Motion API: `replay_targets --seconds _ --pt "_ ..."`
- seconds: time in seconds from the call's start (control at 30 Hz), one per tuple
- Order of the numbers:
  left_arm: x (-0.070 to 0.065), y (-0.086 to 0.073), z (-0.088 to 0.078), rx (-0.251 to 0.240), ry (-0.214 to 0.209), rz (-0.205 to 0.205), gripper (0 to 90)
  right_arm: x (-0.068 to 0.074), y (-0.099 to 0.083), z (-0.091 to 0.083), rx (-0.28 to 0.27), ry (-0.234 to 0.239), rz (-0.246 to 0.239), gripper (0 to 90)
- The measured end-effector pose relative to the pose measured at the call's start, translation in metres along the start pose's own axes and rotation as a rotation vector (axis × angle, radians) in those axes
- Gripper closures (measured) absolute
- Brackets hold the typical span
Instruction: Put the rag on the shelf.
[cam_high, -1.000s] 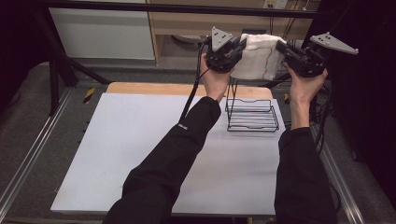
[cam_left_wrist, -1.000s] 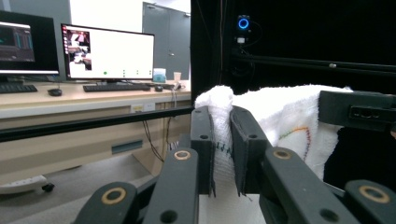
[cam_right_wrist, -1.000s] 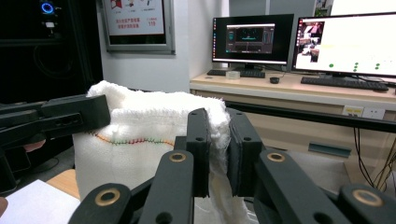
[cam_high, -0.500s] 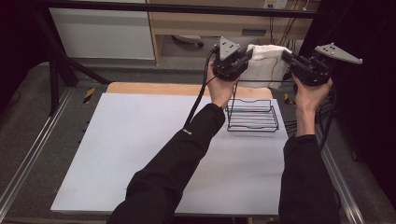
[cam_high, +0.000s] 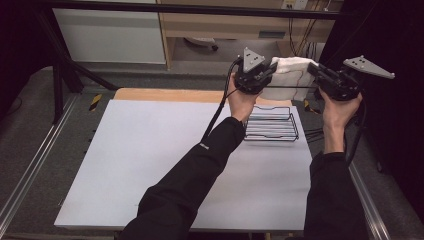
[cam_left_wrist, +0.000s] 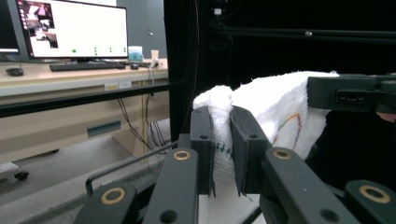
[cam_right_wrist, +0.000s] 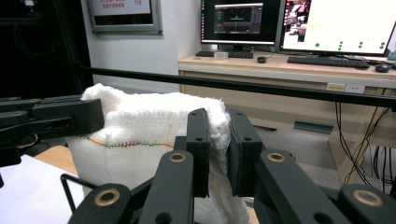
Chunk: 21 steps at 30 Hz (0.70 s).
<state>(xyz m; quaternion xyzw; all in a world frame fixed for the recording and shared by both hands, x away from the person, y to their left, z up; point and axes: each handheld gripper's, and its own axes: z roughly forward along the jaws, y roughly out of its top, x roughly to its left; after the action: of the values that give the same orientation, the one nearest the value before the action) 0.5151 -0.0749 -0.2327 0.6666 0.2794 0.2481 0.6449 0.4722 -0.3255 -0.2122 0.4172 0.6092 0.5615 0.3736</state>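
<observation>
A person stands at the table with a black two-jaw gripper in each hand, both raised over the far right part of it. Left gripper (cam_high: 267, 75) and right gripper (cam_high: 320, 76) hold a white terry-cloth towel with a coloured stitched line (cam_high: 292, 75) stretched between them, up in the air, off the table. The towel hangs above the far edge of the table, just past and over the black wire rack (cam_high: 272, 125), not touching it as far as I can tell.

Left gripper view: jaws nearly together, clamped on a bunched edge of the towel (cam_left_wrist: 280, 107); cloth pinched between the pads, the rest spreads to the right toward the other gripper's black body (cam_left_wrist: 350, 93). Blue stitches visible at the pinch.

Right gripper view: jaws also pressed on the towel (cam_right_wrist: 149, 126), one corner caught between the pads, cloth draping down below them. Orange-green stitch line runs across the towel's face. The left gripper's black body (cam_right_wrist: 51, 116) sits at the far edge of the cloth.

The wire rack sits on the white table sheet (cam_high: 150, 165), right side, near the far edge. A bare wooden strip (cam_high: 170, 94) of the table shows behind the sheet. Both dark sleeves come in from below. Desk with monitors (cam_right_wrist: 327, 23) and keyboards stands behind the table.
</observation>
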Motion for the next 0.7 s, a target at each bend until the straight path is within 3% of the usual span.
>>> replay_targets --seconds 0.47,0.7 --pt "-0.001 -0.008 -0.016 0.028 -0.046 0.012 78.9 0.010 -0.010 -0.010 0.012 0.026 -0.020 80.3" --pt "-0.004 -0.010 -0.023 0.062 -0.069 -0.014 77.4 0.011 -0.019 -0.022 0.019 0.039 -0.019 80.1"
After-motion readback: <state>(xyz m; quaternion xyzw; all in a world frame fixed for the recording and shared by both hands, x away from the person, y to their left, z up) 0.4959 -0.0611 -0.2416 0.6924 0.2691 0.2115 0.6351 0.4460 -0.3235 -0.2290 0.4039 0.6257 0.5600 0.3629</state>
